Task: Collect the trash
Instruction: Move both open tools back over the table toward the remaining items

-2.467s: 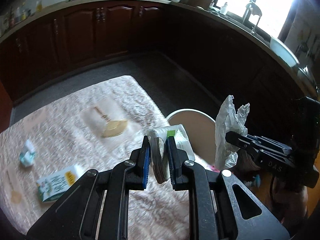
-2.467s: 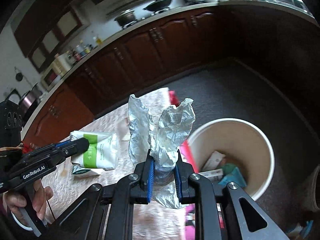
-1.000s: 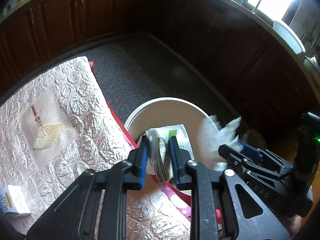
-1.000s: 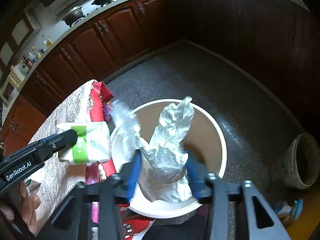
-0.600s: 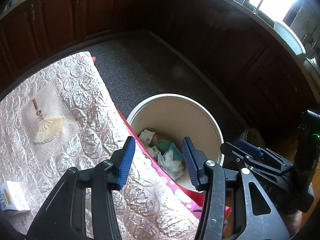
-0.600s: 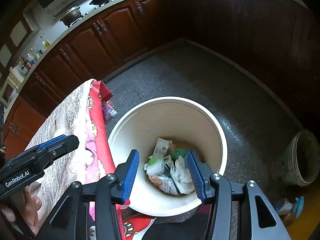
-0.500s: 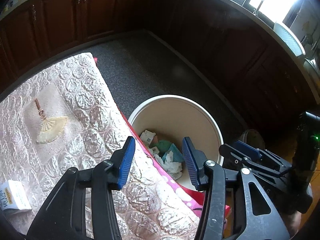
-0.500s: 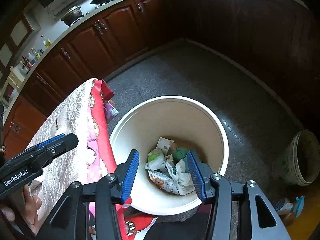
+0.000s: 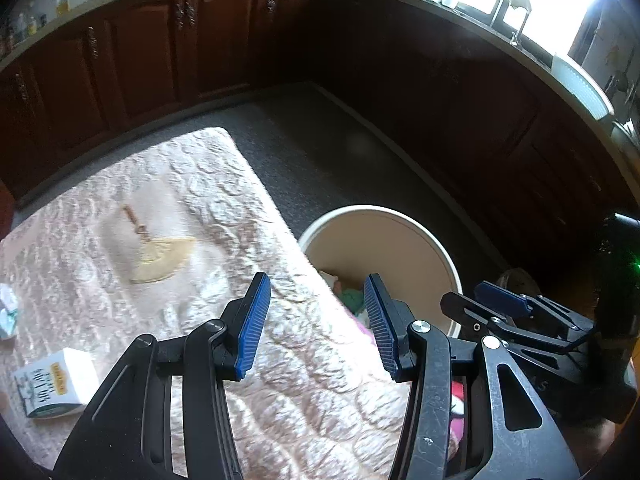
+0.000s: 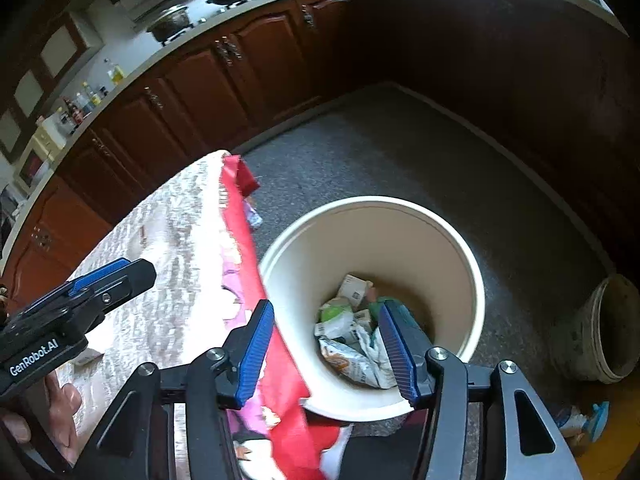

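Kitchen bin (image 10: 472, 280) beneath downward-tilted empty right tongs (image 10: 326, 350)

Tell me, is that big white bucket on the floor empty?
No. The bucket is partly filled: crumpled wrappers and packets lie at its bottom.

Daylight pours in from a window (image 9: 560, 4) at two o'clock in the left wrist view, blown out to pure white. It falls across the quilted tablecloth (image 9: 192, 208), washing out its pattern, while the dark wood cabinets (image 9: 460, 92) sink into shadow. The cloth and its fan motif (image 9: 162, 254) look smeared with motion blur. Both views bend strongly at the edges, with black vignetted corners. The bucket (image 10: 400, 240) interior is evenly lit.
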Tool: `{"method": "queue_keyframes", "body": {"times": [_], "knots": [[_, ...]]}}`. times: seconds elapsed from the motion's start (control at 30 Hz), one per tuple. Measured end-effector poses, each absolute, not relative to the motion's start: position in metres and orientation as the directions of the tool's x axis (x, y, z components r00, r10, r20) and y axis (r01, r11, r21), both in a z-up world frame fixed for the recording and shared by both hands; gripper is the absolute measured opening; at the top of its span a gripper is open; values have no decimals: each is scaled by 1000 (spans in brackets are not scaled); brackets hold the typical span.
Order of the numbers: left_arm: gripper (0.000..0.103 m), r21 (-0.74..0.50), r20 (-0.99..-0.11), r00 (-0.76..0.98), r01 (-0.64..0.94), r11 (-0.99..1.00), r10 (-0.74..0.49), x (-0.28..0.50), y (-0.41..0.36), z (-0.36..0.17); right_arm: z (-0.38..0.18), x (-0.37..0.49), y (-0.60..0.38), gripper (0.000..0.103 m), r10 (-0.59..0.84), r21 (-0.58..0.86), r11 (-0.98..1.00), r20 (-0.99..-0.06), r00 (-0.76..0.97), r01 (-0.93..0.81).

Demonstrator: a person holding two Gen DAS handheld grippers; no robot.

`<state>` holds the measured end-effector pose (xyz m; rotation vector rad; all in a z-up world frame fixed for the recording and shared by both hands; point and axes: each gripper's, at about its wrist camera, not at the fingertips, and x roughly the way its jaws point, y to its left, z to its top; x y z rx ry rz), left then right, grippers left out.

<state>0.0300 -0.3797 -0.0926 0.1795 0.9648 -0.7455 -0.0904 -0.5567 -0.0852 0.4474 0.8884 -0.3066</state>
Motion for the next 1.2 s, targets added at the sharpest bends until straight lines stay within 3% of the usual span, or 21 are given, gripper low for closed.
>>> {"method": "queue_keyframes", "body": {"times": [0.1,0.2,0.83,1.2], "knots": [[49,-175,-792,367,628,758,-487,31,-362,-87,-79,-87,-544,54,-65,243,878,-792,606,412],[58,-182,-785,382,609,772,-487,31,-344,-82,-73,-82,-530,58,-56,240,890,-787,615,387],[59,-159,-778,499,432,888,-382,54,-193,-69,-60,-35,-412,64,82,226,962,-780,620,156],[60,-185,-829,492,210,960,-267,101,-81,-97,-73,-7,-349,65,169,223,974,-807,566,27]]}}
